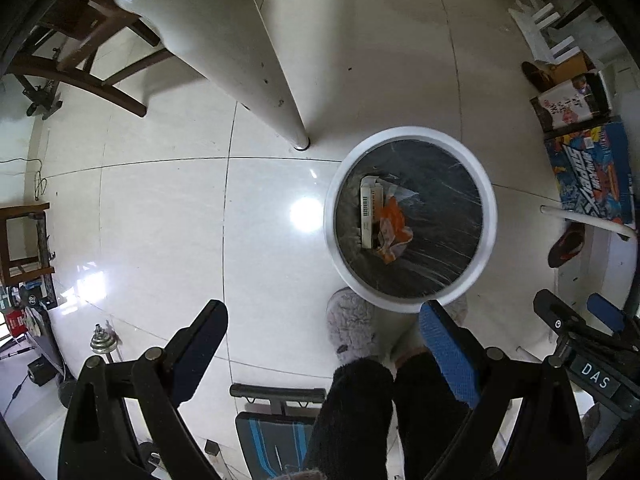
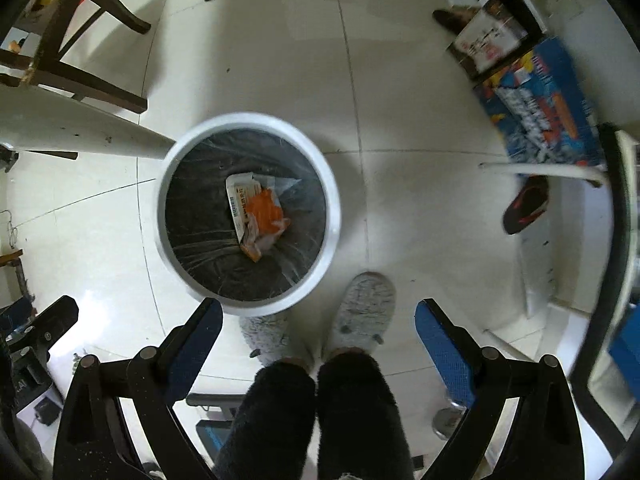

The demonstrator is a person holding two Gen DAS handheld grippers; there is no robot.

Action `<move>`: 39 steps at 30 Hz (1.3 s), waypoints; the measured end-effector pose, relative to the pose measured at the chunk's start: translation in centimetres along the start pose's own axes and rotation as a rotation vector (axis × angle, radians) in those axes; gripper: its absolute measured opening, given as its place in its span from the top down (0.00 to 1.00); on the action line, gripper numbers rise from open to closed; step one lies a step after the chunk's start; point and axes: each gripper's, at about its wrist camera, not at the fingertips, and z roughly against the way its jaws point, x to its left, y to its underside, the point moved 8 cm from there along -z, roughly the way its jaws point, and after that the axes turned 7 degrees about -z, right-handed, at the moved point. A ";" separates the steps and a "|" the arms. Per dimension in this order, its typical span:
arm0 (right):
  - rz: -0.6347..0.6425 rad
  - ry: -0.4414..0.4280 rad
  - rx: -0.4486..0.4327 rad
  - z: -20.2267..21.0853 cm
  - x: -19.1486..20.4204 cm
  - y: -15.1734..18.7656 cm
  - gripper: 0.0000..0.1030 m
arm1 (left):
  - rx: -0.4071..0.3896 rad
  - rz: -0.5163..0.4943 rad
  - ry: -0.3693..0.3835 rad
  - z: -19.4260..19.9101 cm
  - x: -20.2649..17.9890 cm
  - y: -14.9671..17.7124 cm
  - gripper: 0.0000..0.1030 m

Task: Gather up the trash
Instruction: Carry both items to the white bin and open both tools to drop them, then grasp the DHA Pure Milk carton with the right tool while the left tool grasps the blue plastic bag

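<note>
While both grippers [image 1: 324, 320] [image 2: 318, 316] gape, round white bin [image 2: 334, 208], crumpled orange wrapper [image 2: 264, 210]

Left tongs [image 1: 324, 320]: jaws spread wide, nothing between the blue pads, pointing straight down. Right tongs [image 2: 318, 316]: likewise spread wide, nothing held, pointing down. Person's legs [image 2: 320, 412] in dark fleece, feet in grey slippers [image 2: 364, 312], standing together below both.

There is one white trash bin [image 1: 490, 216] with one dark liner. Inside it lie one white carton [image 1: 371, 210] and one orange wrapper [image 1: 394, 226]. Two claws are seen, the left claw [image 1: 324, 334] and the right claw [image 2: 318, 330]. Two grey slippers [image 2: 366, 312] stand on the floor, and one blue box [image 1: 592, 172].
</note>
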 end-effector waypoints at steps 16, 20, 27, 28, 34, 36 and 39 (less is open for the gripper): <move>0.047 -0.049 -0.059 21.1 1.0 4.7 0.05 | -0.089 -0.004 0.023 19.3 1.5 4.0 0.05; 0.038 -0.077 -0.084 27.0 1.3 5.6 0.05 | -0.142 -0.017 0.025 24.8 2.0 4.3 0.05; -0.024 -0.171 -0.159 36.7 1.1 4.4 0.05 | -0.260 0.003 0.012 32.6 2.2 2.4 0.05; -0.048 -0.184 -0.180 38.2 0.7 3.5 0.05 | -0.272 0.006 0.015 33.3 1.9 1.9 0.05; -0.157 -0.188 -0.258 43.3 -4.4 -3.4 0.05 | -0.345 0.001 -0.006 36.6 -0.7 -4.4 0.05; -0.170 -0.156 -0.275 44.2 -7.0 -6.7 0.05 | -0.348 -0.005 -0.007 37.0 -2.7 -6.9 0.05; -0.156 -0.095 -0.275 44.5 -10.8 -11.9 0.05 | -0.325 -0.015 -0.013 36.3 -6.4 -11.3 0.05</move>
